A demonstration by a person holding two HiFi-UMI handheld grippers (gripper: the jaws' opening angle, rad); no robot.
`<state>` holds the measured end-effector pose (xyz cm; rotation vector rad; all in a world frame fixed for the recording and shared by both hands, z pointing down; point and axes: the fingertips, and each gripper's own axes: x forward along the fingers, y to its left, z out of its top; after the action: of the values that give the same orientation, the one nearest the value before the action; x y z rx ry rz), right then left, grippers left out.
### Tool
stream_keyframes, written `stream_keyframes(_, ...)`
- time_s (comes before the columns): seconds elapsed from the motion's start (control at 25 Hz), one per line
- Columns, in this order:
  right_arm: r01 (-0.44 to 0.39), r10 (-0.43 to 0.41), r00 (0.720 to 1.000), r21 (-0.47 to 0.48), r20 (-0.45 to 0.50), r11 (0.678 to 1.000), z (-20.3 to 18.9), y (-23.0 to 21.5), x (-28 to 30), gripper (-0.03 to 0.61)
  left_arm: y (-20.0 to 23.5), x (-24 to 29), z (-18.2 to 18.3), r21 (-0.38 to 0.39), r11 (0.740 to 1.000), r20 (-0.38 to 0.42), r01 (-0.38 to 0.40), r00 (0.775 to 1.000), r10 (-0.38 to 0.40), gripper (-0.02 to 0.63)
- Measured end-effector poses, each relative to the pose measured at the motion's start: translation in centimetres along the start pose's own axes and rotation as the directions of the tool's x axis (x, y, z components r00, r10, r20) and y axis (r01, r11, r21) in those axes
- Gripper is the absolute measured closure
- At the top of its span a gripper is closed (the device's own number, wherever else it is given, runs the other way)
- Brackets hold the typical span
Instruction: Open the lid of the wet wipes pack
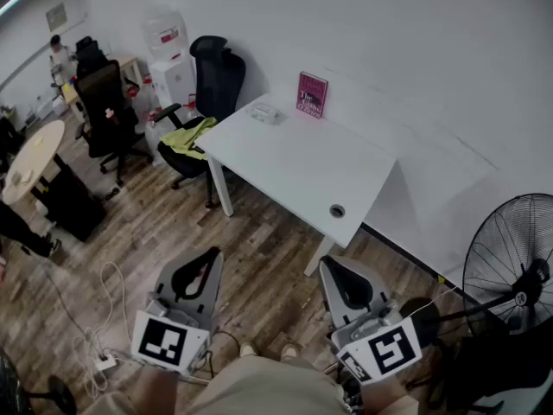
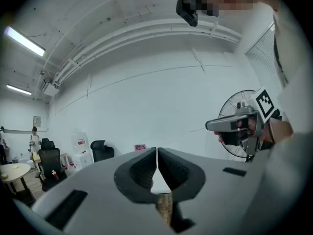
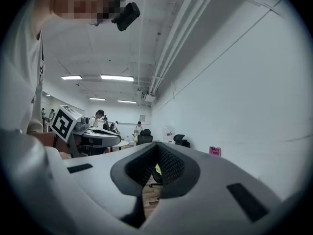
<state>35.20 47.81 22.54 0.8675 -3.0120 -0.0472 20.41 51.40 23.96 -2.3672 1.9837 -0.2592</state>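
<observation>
The wet wipes pack [image 1: 264, 112] is a small pale packet lying at the far corner of the white table [image 1: 294, 164], next to an upright pink box [image 1: 312, 94]. Both grippers hang over the wooden floor, well short of the table's near edge. My left gripper [image 1: 210, 254] has its jaws pressed together with nothing between them, as the left gripper view [image 2: 157, 153] shows. My right gripper [image 1: 332, 266] is likewise shut and empty [image 3: 156, 150]. The pack cannot be made out in either gripper view; the pink box [image 2: 140, 147] [image 3: 214, 151] shows in both.
A standing fan [image 1: 511, 263] is at the right. A black office chair [image 1: 212, 78] with a yellow cloth stands at the table's left end, with another chair [image 1: 107, 108], a water dispenser [image 1: 169, 59] and a round table [image 1: 31, 157] beyond. A cable and power strip [image 1: 102, 361] lie on the floor.
</observation>
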Motion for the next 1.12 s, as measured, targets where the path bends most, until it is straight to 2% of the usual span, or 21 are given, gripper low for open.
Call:
stream_keyframes(0.36,-0.019,0.018,1.000,0.032,0.026,0.999,-0.4,-1.4,-1.0,0.555,-1.7,1.2,-0.2,0.005,1.000,-0.010,-0.003,1.000,0.003,0.588)
stream_keyframes(0.68,-0.045,0.042,0.997,0.042,0.065,0.998,-0.4,-3.0,-2.4,0.554,-4.0,2.0,-0.2,0.039,0.999,-0.036,-0.019,0.999,0.021,0.588)
stream_keyframes(0.92,-0.109,0.104,0.992,0.061,0.066,0.992,-1.5,-3.4,-3.9,0.554,-5.6,1.7,-0.6,0.023,0.997,-0.032,-0.079,0.996,0.080,0.588)
stream_keyframes(1.04,-0.112,0.107,0.991,0.064,0.078,0.992,-1.9,-3.8,-4.4,0.552,-6.1,1.4,-1.2,0.002,0.994,-0.036,-0.111,0.993,0.111,0.588)
stream_keyframes(1.12,-0.110,0.104,0.992,0.075,0.074,0.991,-2.0,-4.2,-4.6,0.512,-6.4,1.2,-1.6,0.002,0.992,-0.051,-0.124,0.991,0.124,0.588)
